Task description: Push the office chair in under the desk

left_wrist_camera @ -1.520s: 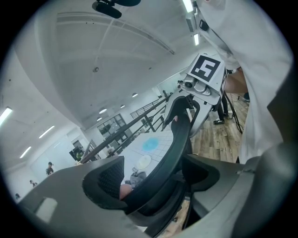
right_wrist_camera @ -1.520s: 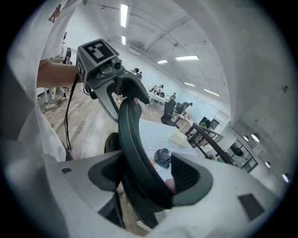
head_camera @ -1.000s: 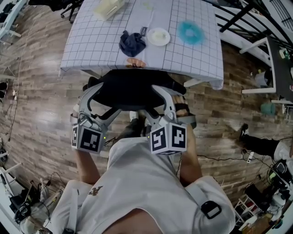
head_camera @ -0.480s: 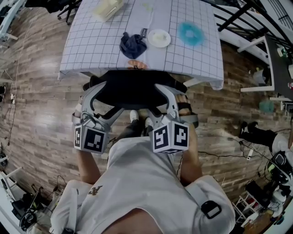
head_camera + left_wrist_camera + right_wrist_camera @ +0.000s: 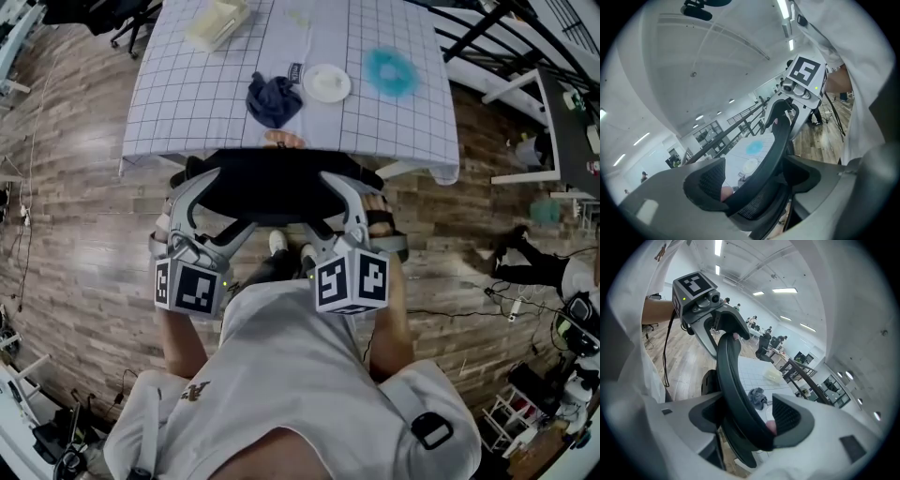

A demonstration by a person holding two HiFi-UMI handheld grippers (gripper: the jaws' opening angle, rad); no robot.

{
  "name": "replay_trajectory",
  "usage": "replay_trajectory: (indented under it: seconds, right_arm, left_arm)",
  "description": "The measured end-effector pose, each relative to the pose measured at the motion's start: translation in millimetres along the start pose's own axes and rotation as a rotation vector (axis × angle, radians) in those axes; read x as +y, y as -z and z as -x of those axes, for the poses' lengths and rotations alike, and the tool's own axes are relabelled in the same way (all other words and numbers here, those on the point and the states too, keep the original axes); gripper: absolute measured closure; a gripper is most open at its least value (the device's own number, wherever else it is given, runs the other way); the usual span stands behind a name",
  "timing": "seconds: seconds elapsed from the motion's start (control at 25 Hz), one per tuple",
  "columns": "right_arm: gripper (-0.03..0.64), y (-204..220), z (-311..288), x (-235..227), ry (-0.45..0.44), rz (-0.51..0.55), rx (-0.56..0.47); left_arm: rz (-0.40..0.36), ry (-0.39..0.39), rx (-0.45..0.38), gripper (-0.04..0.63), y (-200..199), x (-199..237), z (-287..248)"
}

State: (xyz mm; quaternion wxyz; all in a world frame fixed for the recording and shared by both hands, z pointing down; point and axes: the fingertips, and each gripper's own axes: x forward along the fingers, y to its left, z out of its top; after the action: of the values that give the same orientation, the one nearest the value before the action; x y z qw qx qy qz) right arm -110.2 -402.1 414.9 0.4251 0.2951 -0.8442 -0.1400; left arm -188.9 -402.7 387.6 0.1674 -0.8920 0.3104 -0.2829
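At the near edge of the table point(image 5: 187, 103), one office chair point(image 5: 272, 183) stands with its black backrest close against the hanging grid cloth; the seat I cannot see from the head view, as the backrest hides it; I hold two grippers on the top rim of that backrest, one toward each end.

My left gripper point(image 5: 202, 202) is closed round the rim toward its left end; in the left gripper view the curved black rim of the office chair point(image 5: 780, 136) runs between the jaws of the left gripper point(image 5: 754, 183) and lies against them.

My right gripper point(image 5: 339, 202) clasps the rim toward its right end; in the right gripper view the rim of the office chair point(image 5: 726, 366) crosses the wide gap of the right gripper point(image 5: 750, 423) and touches both jaws.

Two marker cubes show in the head view, one point(image 5: 190, 286) on the left gripper and one point(image 5: 352, 281) on the right.

On the table I count one pale box point(image 5: 220, 21) at the far left, one dark blue cloth point(image 5: 273, 97) near the middle, one white round dish point(image 5: 326, 82) just beside it, one blue fluffy ring point(image 5: 392, 67) further right, and one orange thing point(image 5: 281, 139) at the near edge, just beyond the backrest; a wooden floor point(image 5: 84, 216) lies all round.
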Motion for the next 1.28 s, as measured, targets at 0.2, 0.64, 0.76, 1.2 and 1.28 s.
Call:
replay_trajectory:
  seconds: [0.2, 0.64, 0.76, 1.2, 1.28]
  right_arm:
    - [0.319, -4, -5, -3, 0.016, -0.008, 0.009]
    - [0.318, -7, -14, -11, -0.013, -0.016, 0.016]
    - [0.318, -7, -16, -12, -0.027, -0.018, 0.018]
    - [0.314, -3, -14, -17, -0.055, -0.006, 0.009]
    - [0.311, -1, -13, -18, -0.060, -0.005, 0.008]
  left_arm:
    - [-0.013, 0.007, -0.014, 0.215, 2, 5, 2]
    - [0.007, 0.016, -0.016, 0.213, 5, 15, -2]
    - [0.016, 0.016, -0.008, 0.211, 5, 17, -4]
    - [0.031, 0.017, 0.014, 0.209, 1, 15, -8]
    - [0.033, 0.013, 0.018, 0.210, 0, 13, -9]
